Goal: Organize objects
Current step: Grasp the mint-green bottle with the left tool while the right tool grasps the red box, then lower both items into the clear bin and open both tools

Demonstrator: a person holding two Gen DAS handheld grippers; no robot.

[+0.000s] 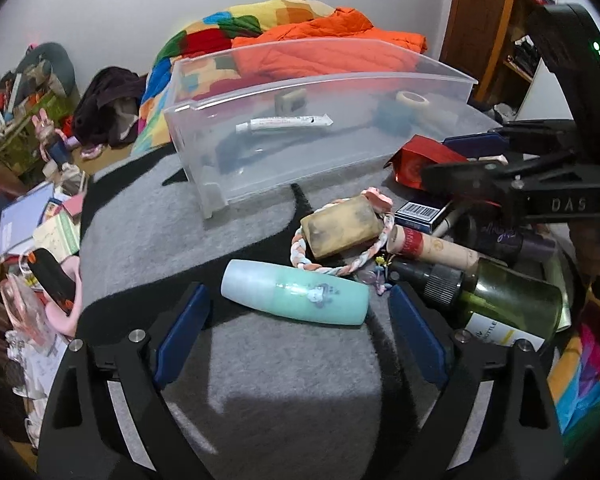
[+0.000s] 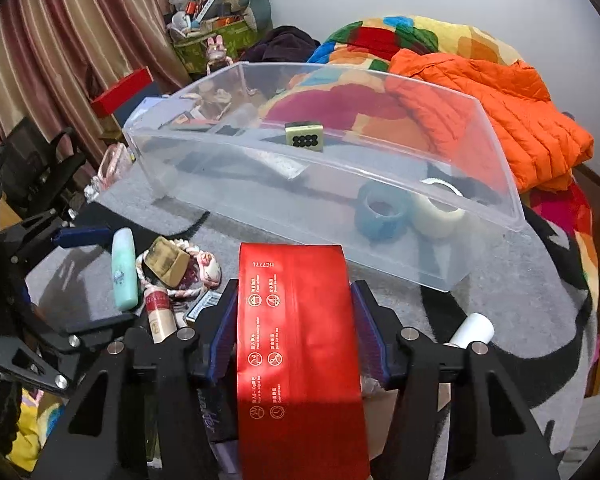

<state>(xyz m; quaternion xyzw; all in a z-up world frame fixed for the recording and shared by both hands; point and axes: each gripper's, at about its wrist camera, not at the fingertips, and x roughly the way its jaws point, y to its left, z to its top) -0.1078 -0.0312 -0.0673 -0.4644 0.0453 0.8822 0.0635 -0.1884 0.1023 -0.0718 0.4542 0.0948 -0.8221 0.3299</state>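
While the right gripper (image 2: 296,336) pinches a red pouch (image 2: 300,344) flat between its blue pads (image 2: 224,320), which press on both long edges, the left gripper (image 1: 296,320) hangs with its jaws spread wide on either side of a mint bottle (image 1: 296,292); the pads do not touch it. The bottle lies on its side on the grey rug (image 1: 284,380), crosswise to the jaws. Just beyond it, toward the middle of the rug, a tan block (image 1: 344,228) sits inside a braided pink-and-white ring (image 1: 328,268). Beside these, toward the rug's right edge in the left wrist view, lies a heap: a cream tube (image 1: 432,246), a green glass bottle (image 1: 504,304) with a dark cap, a navy box (image 1: 418,216) with a barcode, and a dark purple bottle (image 1: 508,240).

Farther back on the rug stands a clear bin (image 2: 420,248), long side toward the grippers. Inside it are a white tube (image 1: 284,124), a mahjong tile (image 2: 304,136) leaning against the far wall, a blue tape roll (image 2: 382,212) and a white tape roll (image 2: 440,208) touching each other near one end. A white cylinder (image 2: 474,330) lies on the rug just beside the right gripper.

Behind the bin an orange jacket (image 2: 492,112) rests on a patchwork blanket (image 2: 380,36). Clutter fills the floor past the rug's left edge.
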